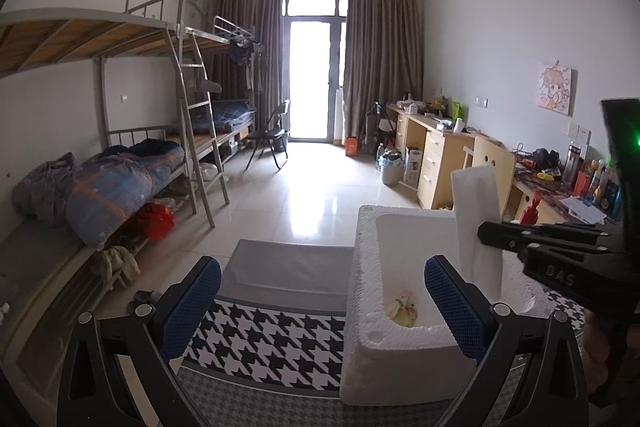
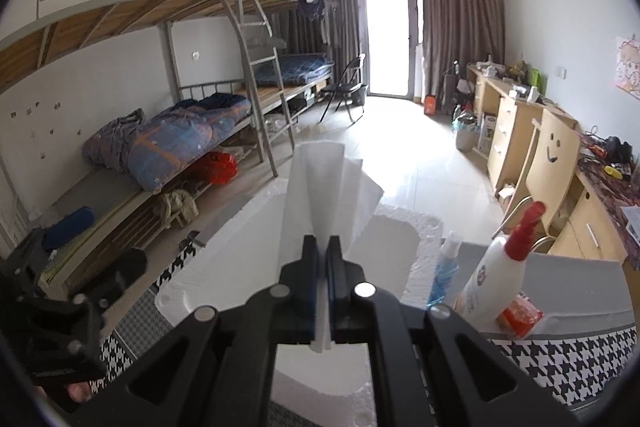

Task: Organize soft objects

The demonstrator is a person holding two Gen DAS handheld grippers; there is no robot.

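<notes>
A white foam box (image 1: 400,351) stands on a houndstooth-patterned cloth (image 1: 272,339). A small pale yellow-green soft thing (image 1: 405,309) lies on the box's floor. My left gripper (image 1: 322,303) is open wide; its right blue pad hangs over the box and its left pad over the cloth, with nothing between them. My right gripper (image 2: 323,255) is shut on a white folded soft sheet (image 2: 320,187) that stands upright above the foam box (image 2: 394,239). In the left wrist view the right gripper (image 1: 486,230) reaches in from the right, holding the sheet (image 1: 476,211) over the box.
A grey lidded case (image 1: 288,271) lies behind the cloth. Right of the box stand a white spray bottle with a red top (image 2: 496,267), a blue bottle (image 2: 443,269) and a red packet (image 2: 520,319). Bunk beds (image 1: 120,163) line the left wall, desks (image 1: 440,155) the right.
</notes>
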